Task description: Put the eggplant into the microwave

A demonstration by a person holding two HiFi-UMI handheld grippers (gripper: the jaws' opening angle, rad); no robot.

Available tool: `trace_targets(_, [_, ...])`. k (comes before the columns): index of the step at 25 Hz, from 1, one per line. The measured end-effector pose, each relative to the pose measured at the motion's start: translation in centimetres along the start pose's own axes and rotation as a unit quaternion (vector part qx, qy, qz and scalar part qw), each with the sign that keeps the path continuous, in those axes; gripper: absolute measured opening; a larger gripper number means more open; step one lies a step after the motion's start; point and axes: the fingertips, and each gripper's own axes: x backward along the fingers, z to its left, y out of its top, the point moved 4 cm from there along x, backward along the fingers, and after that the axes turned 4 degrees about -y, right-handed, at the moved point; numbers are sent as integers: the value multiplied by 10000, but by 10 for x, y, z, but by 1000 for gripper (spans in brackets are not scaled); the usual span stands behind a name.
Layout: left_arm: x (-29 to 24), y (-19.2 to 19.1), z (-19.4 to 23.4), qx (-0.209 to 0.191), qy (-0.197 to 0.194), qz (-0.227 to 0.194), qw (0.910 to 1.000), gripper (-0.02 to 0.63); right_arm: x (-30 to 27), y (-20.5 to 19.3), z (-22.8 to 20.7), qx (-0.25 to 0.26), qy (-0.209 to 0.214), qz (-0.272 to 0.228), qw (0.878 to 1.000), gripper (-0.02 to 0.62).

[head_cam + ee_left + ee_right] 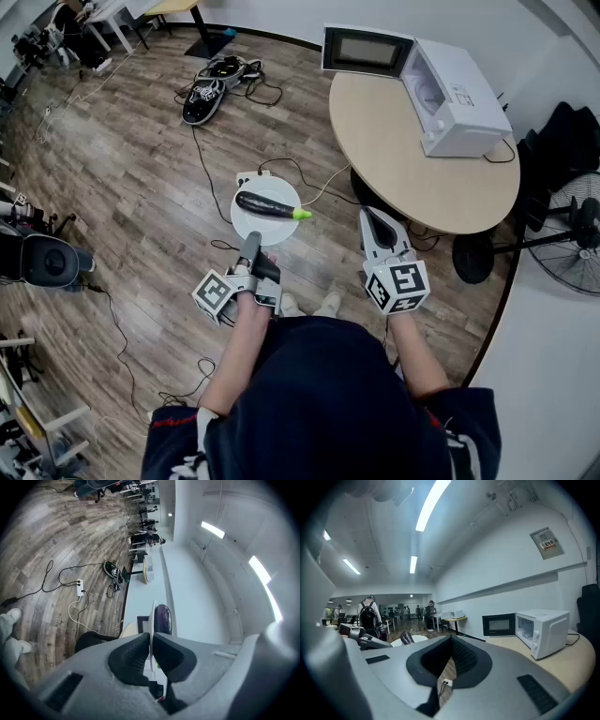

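Observation:
A dark purple eggplant (267, 206) with a green stem lies on a white plate (246, 223) held in the air over the wood floor. My left gripper (251, 242) is shut on the plate's near rim. In the left gripper view the pads pinch the thin rim (152, 613), with the eggplant (162, 618) just beyond. My right gripper (368, 217) is off to the right, shut and empty, near the table's edge. The white microwave (455, 94) sits on the round table (394, 141) with its door (366, 50) swung open. The right gripper view shows the microwave (541, 630) ahead at right.
Cables and a power strip (255, 178) trail over the floor below the plate. Black gear (211, 89) lies farther off. A standing fan (572, 234) and a round black base (473, 258) are at the right by the wall. People stand far down the room (370, 613).

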Motion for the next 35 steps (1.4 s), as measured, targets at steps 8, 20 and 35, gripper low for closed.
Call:
trace_targets(8, [-1,-2,5,169,65,-26,9998,29,-3,-2,1,-38,7,3,10000,11])
trace_targets(20, [-7,-17,8,229,168,-154,9995,29,-2,-3,-17,65,45,-9,10000,11])
trace_targets(35, [-19,-75,19,197,276,-354,9988,29,14,-16,-80,-71,174,-5,9998,11])
